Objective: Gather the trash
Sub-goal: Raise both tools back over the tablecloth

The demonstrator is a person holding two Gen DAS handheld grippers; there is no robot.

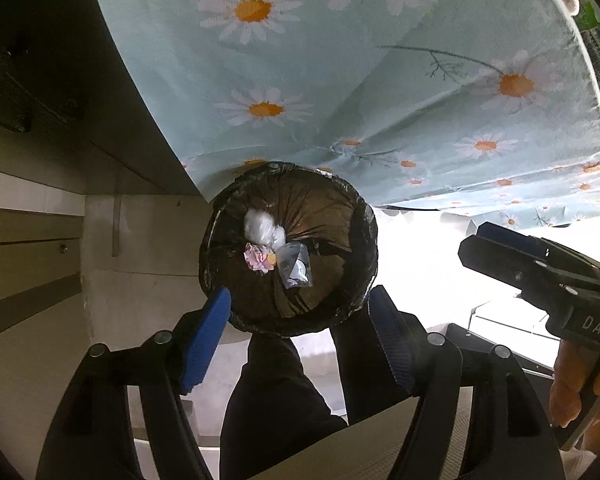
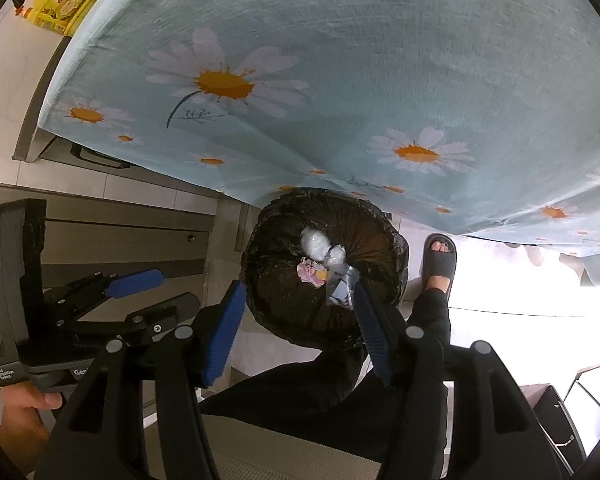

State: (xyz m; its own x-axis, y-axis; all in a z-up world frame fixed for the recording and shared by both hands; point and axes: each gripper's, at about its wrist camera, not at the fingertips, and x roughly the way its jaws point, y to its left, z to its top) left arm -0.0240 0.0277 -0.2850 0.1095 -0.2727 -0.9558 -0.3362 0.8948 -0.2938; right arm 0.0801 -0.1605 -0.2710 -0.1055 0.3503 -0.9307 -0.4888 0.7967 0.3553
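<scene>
A round bin lined with a black bag (image 1: 340,216) stands on the floor at the table's edge; it also shows in the right wrist view (image 2: 276,248). Inside lie a white crumpled wad (image 1: 260,226), a pink crumpled paper (image 1: 257,261) and a clear plastic wrapper (image 1: 296,264). The same wad (image 2: 315,244), pink paper (image 2: 309,272) and wrapper (image 2: 342,286) show in the right wrist view. My left gripper (image 1: 300,308) is open and empty above the bin. My right gripper (image 2: 300,300) is open and empty above it too.
A table with a light blue daisy cloth (image 1: 340,60) overhangs the bin. Cabinet fronts (image 1: 28,256) stand at the left. The person's dark-trousered legs (image 1: 276,392) and a sandalled foot (image 2: 438,264) are beside the bin. A yellow package (image 2: 60,4) sits at the far left.
</scene>
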